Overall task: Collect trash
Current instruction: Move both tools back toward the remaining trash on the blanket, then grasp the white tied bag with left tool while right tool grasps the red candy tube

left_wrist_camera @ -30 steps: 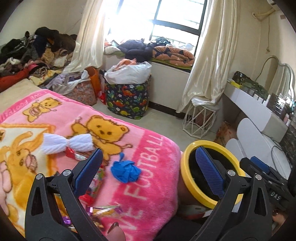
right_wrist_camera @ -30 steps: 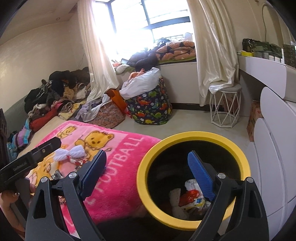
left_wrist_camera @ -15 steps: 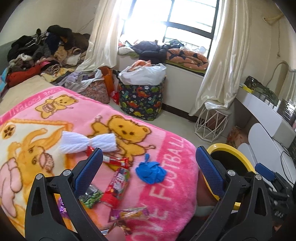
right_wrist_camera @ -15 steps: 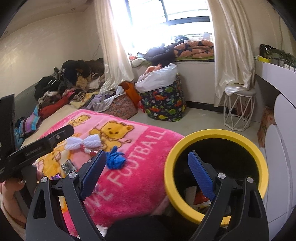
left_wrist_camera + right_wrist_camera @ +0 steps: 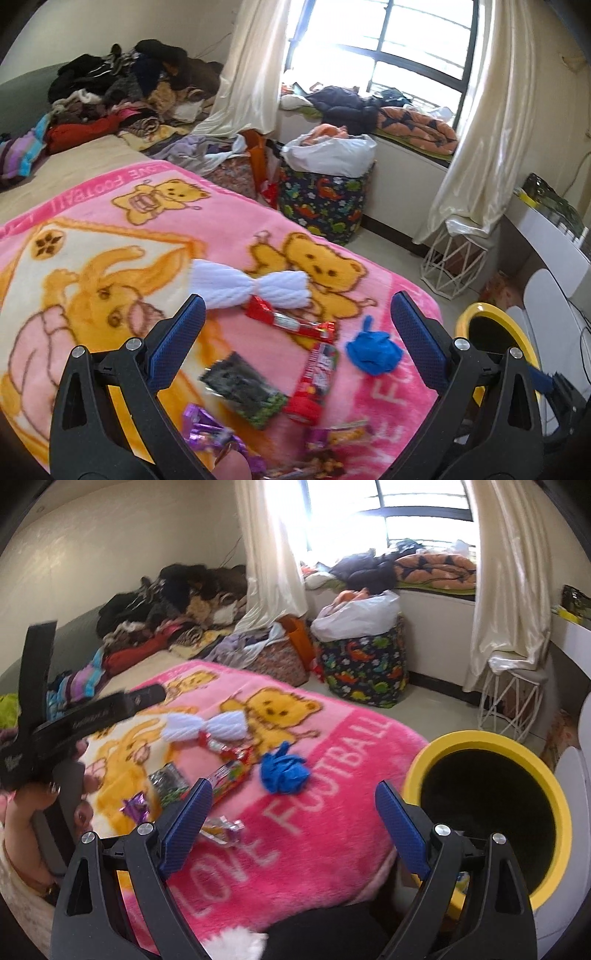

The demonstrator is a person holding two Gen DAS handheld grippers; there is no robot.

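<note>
Trash lies on the pink bear blanket (image 5: 110, 206): a crumpled blue glove (image 5: 373, 350), a red wrapper (image 5: 291, 323), a red candy tube (image 5: 314, 384), a dark green packet (image 5: 245, 387), purple wrappers (image 5: 210, 435) and a white twisted cloth (image 5: 249, 284). My left gripper (image 5: 295, 345) is open and empty above the wrappers. My right gripper (image 5: 293, 827) is open and empty over the blanket's edge, just below the blue glove (image 5: 282, 770). The yellow-rimmed black bin (image 5: 491, 812) stands right of the bed; it also shows in the left wrist view (image 5: 495, 325).
A dinosaur-print hamper (image 5: 325, 199) with a white bag stands on the floor by the window. A white wire stool (image 5: 454, 258) is near the curtain. Clothes are piled (image 5: 129, 92) at the far end of the bed. White furniture (image 5: 554, 243) lines the right wall.
Both grippers have swung left, away from the bin and over the blanket. More wrappers have come into view. Both stay open and empty.
</note>
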